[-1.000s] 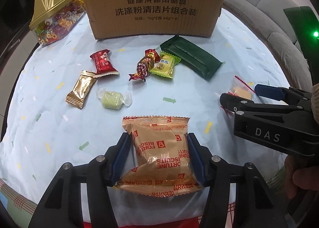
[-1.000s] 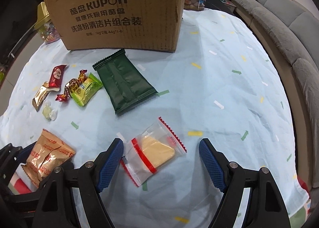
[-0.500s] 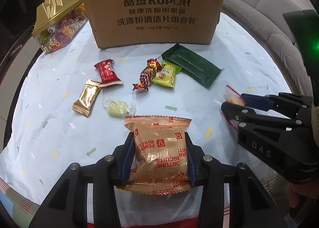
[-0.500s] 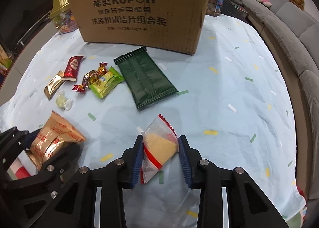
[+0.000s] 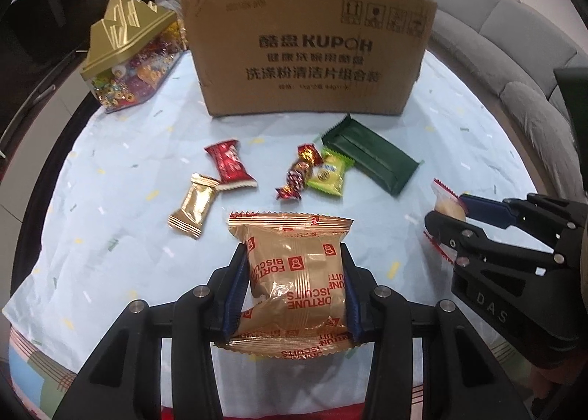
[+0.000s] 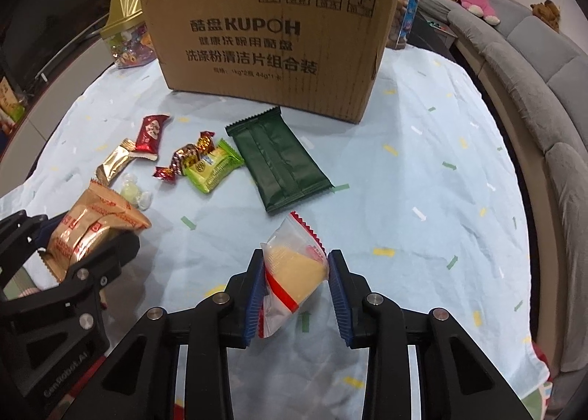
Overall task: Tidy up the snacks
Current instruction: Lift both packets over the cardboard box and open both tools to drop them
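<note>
A: What do the claws hold?

B: The left gripper (image 5: pixel 292 284) is clamped on the biscuit pack (image 5: pixel 294 273), gold foil with red print, puffed and crinkled between the blue pads. The right gripper (image 6: pixel 296 285) is closed narrow on a clear pouch (image 6: pixel 294 269) with a red zigzag edge and a pale yellow wedge inside.

A: Where are they?

B: Both look clear of the cloth (image 6: pixel 422 170), at its near edge.

A: And the rest?

B: Six lie loose ahead: a green pack (image 6: pixel 279 162), a lime one (image 6: pixel 211 166), a twist candy (image 6: pixel 185 157), a red one (image 6: pixel 150 135), a gold one (image 6: pixel 114 162) and a pale sweet (image 6: pixel 134 194), the last hidden in the left view.

A: Progress?

B: Early, probably. The box (image 6: pixel 272 41) stands behind them; its inside is hidden.
</note>
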